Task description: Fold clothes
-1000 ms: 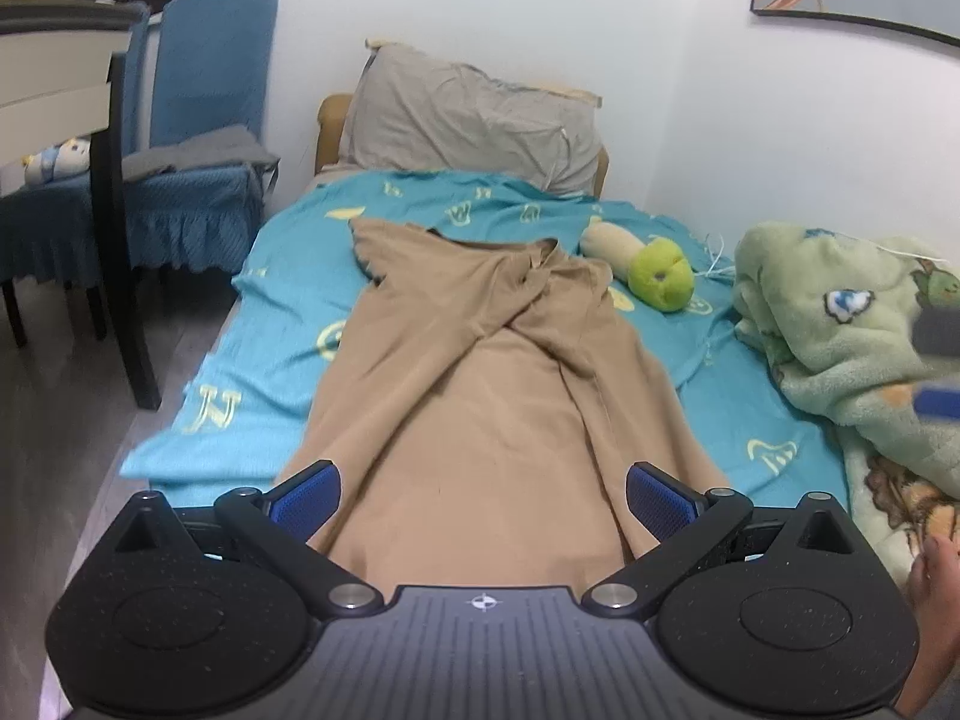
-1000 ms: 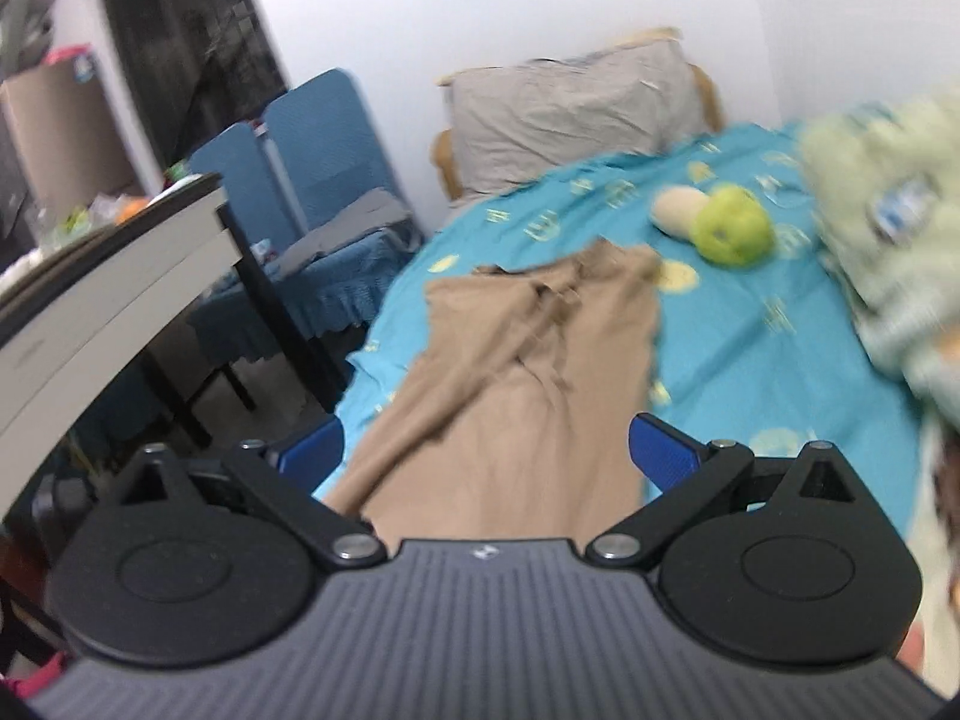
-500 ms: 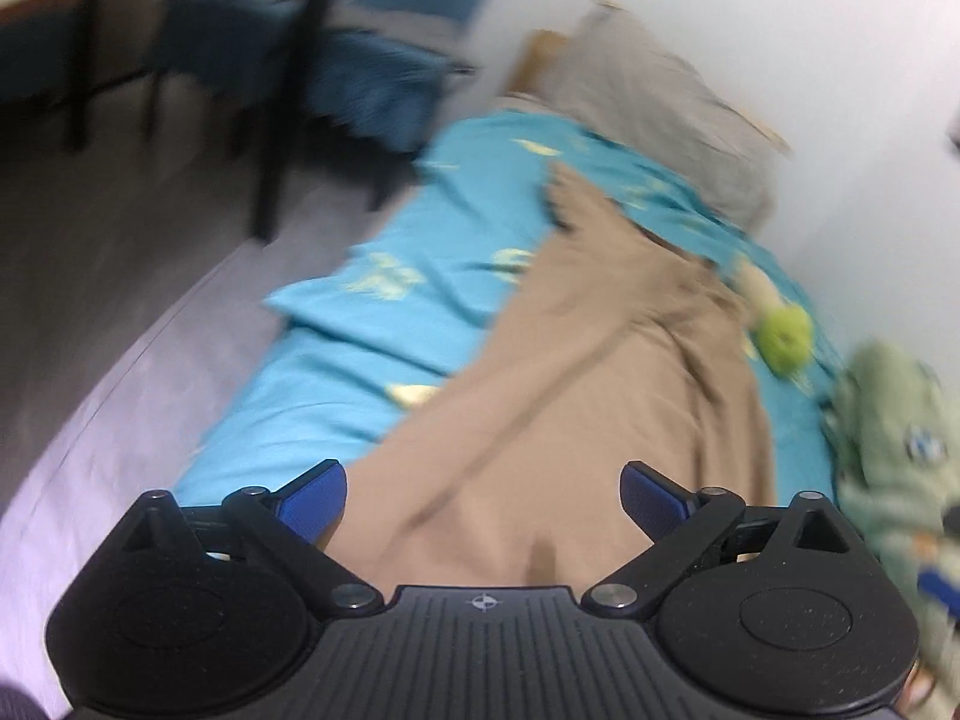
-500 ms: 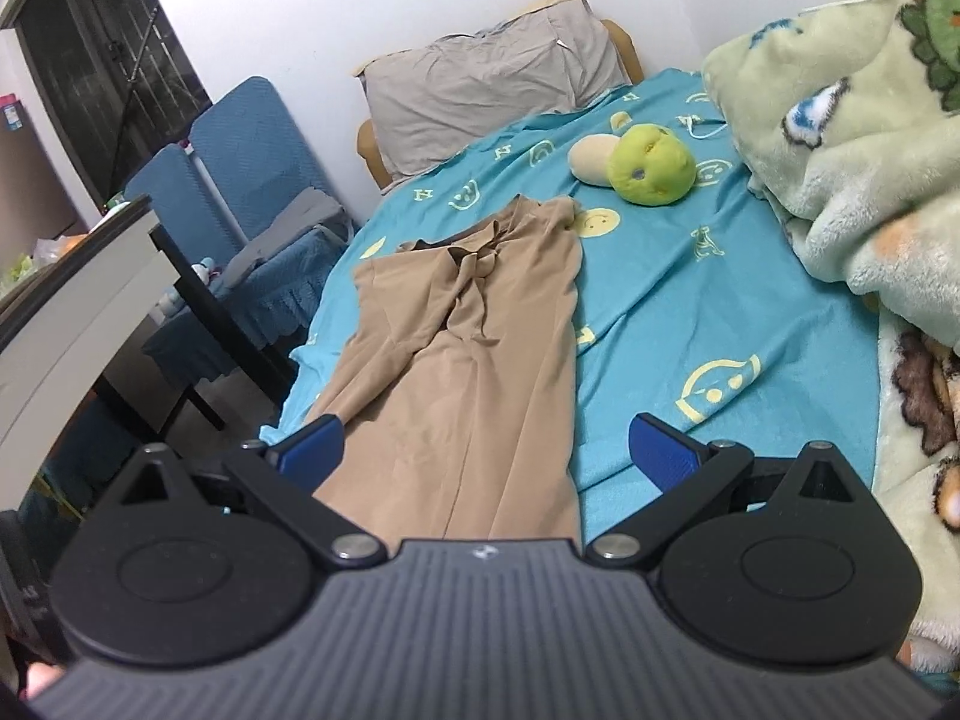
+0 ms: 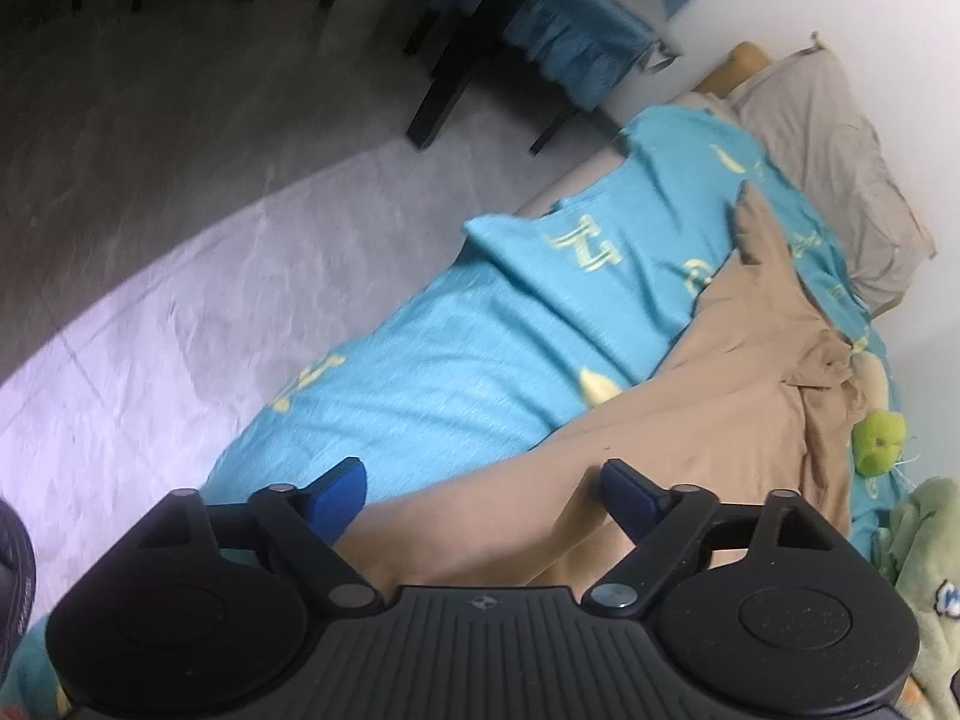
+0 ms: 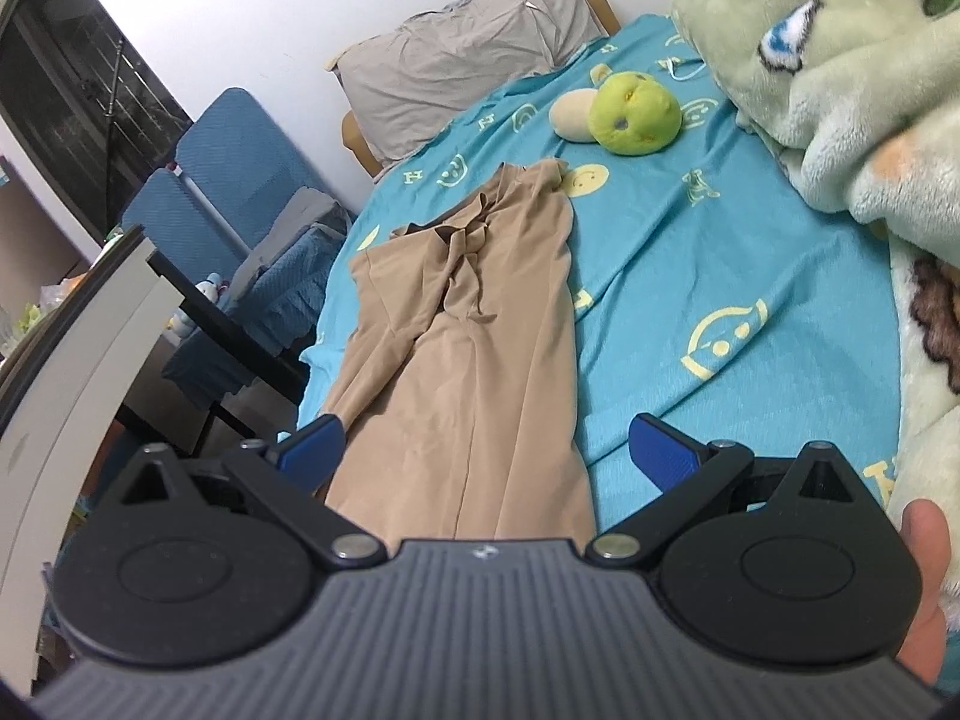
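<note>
Tan trousers point(image 6: 480, 348) lie lengthwise on the blue bedsheet point(image 6: 690, 276), waist end bunched toward the pillow, leg ends toward me. In the left wrist view the trousers point(image 5: 690, 420) run from the lower middle up to the right. My left gripper point(image 5: 480, 489) is open and empty, tilted, just above the trousers' near left edge. My right gripper point(image 6: 486, 441) is open and empty, over the leg ends near the bed's foot.
A grey pillow point(image 6: 456, 60) lies at the bed's head. A green plush toy point(image 6: 633, 114) sits beyond the trousers. A fleece blanket point(image 6: 840, 90) is heaped at the right. Blue chairs point(image 6: 240, 168) and a dark-legged table point(image 6: 210, 312) stand left of the bed.
My left gripper has swung left and down, tilting toward the bed's left edge and the floor. My right gripper has moved closer over the trousers' leg ends. Both stayed open.
</note>
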